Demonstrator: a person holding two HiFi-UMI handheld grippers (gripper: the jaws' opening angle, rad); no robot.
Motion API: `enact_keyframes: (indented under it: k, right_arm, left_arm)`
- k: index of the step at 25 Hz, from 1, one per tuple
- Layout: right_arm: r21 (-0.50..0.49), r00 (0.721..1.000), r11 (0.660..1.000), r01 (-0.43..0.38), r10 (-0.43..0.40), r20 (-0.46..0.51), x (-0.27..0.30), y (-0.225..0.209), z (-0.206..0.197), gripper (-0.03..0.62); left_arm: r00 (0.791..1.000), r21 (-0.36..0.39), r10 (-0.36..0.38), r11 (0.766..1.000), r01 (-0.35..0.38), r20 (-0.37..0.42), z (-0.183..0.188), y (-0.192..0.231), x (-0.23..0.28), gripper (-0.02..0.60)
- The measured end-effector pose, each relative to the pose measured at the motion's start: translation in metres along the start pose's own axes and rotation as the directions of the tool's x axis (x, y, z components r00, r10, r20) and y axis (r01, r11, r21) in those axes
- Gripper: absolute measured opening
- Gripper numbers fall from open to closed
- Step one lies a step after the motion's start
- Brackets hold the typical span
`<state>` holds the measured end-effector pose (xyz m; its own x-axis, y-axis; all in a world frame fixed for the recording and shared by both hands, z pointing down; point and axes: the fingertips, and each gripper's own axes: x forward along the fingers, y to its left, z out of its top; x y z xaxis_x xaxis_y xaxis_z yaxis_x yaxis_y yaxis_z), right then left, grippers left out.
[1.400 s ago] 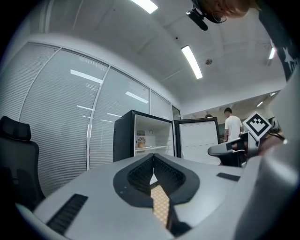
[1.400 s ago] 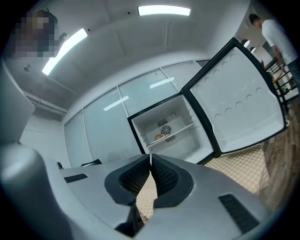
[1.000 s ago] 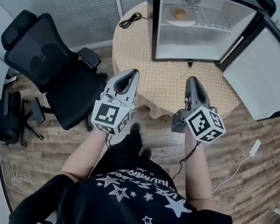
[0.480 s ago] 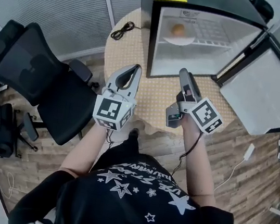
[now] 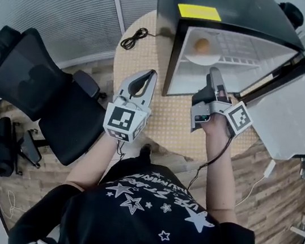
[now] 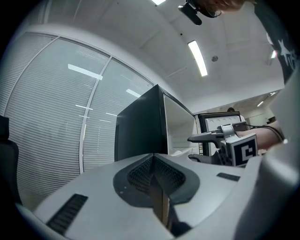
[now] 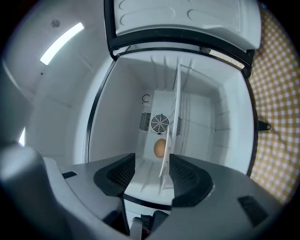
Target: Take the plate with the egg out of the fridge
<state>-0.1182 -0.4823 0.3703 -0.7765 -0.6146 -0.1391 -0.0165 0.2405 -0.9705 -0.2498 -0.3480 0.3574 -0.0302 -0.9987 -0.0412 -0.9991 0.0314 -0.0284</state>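
R claw [image 7: 152, 161] opening wide, nothing pinched, at fridge [image 5: 239, 11] mouth | plate [image 5: 205, 58] w/ egg [image 5: 202, 44] on fridge shelf [image 5: 238, 52], left end, untouched | L claw [image 5: 146, 77] jaws together, empty, over table [image 5: 146, 54], near-left edge

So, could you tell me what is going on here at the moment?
A person with a gripper in each hand faces the open fridge on the table. The right gripper points inside, jaws opening with nothing gripped, toward the plate with the egg on the shelf. The left gripper hangs shut and empty over the table.
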Motion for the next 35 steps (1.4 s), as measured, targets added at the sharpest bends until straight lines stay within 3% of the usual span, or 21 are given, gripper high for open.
enact_keyframes:
  k: [11,15,21,30,32,35]
  right_arm:
    - [0.019,0.998,0.998,0.057,-0.057,-0.002,0.039,-0.020,-0.001,0.204]
    - [-0.011,0.997,0.997,0.080,-0.080,-0.003,0.044,-0.026,-0.002,0.082]
    - [0.031,0.996,0.995,0.090,-0.090,0.018,0.038,-0.026,-0.004,0.048]
    - [0.017,0.998,0.998,0.064,-0.064,0.022,0.024,-0.018,-0.012,0.057]
    - [0.022,0.997,0.998,0.059,-0.059,0.040,0.024,-0.018,-0.007,0.159]
    - [0.024,0.997,0.998,0.063,-0.063,0.041,0.031,-0.021,-0.003,0.163]
  left_arm:
    - [1.000,-0.030,-0.025,0.999,0.025,-0.005,-0.008,0.017,0.023,0.008]
    - [0.999,-0.029,-0.035,0.999,0.034,-0.010,-0.011,0.019,0.026,0.008]
    - [0.999,-0.035,-0.047,0.998,0.047,-0.010,-0.012,0.018,0.025,0.008]
    - [0.997,-0.024,-0.068,0.997,0.067,-0.024,-0.015,0.012,0.026,0.008]
    - [0.997,-0.019,-0.073,0.997,0.073,-0.023,-0.014,0.010,0.024,0.008]
    - [0.997,-0.015,-0.077,0.997,0.077,-0.029,-0.015,0.010,0.021,0.008]
